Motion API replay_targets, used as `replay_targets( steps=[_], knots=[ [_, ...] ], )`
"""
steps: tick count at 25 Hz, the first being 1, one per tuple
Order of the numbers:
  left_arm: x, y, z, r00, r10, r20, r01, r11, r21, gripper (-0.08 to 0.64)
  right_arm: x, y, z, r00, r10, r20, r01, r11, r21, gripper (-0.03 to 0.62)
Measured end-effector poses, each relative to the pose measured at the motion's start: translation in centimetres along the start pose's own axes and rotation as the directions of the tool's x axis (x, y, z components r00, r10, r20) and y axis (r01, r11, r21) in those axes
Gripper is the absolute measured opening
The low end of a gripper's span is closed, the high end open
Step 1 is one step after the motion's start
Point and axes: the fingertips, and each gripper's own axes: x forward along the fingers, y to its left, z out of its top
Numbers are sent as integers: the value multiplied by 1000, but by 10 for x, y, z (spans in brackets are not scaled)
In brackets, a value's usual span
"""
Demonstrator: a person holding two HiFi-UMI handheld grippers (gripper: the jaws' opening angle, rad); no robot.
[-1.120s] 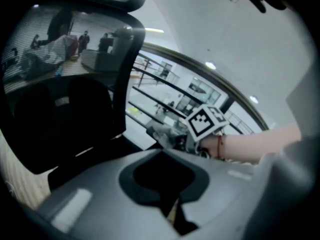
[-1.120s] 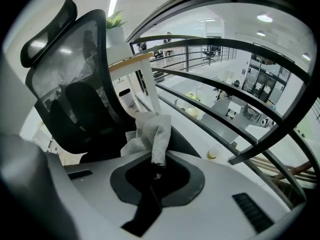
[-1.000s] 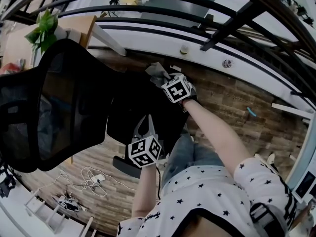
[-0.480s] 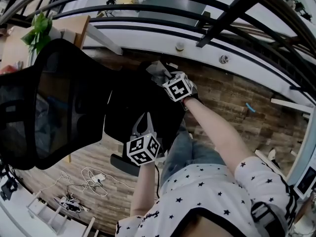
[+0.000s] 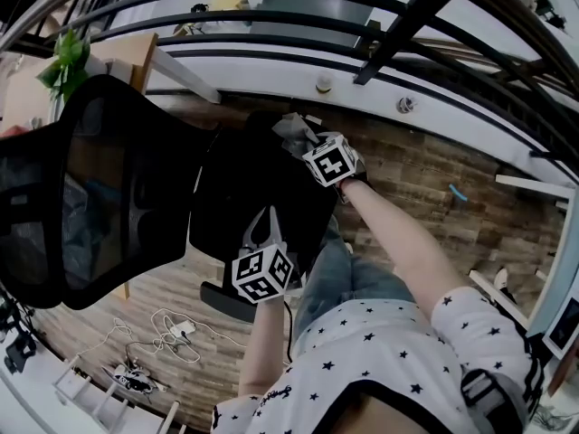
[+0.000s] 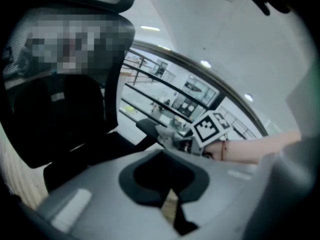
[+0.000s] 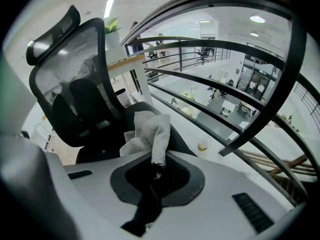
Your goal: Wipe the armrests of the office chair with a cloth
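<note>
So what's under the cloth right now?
The cloth, clamped in the right gripper, sits over the end of the chair's black armrest. The cloth covers the spot beneath, so contact cannot be told.

The cloth (image 7: 150, 134) is white, rough, waffle-woven fabric. The chair back (image 7: 65, 79) is black see-through mesh, and its seat (image 5: 262, 183) is matt black. The floor (image 5: 425, 188) is matt wood planking. The railing (image 7: 286, 59) looks like smooth, dark metal.
</note>
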Motion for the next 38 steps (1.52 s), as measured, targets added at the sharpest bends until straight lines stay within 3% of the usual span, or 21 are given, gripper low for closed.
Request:
replay_targets(
  steps=[28,38],
  knots=[
    [-12,-27,-11,1000,-31,3,31,999,44,5,-32,-40,-43,995,-100,-14,101,994,47,32],
    [-27,-32,-13,999,-30,38,28,998,56,5,-50,-31,-44,995,-92,27,91,995,40,32]
  ],
)
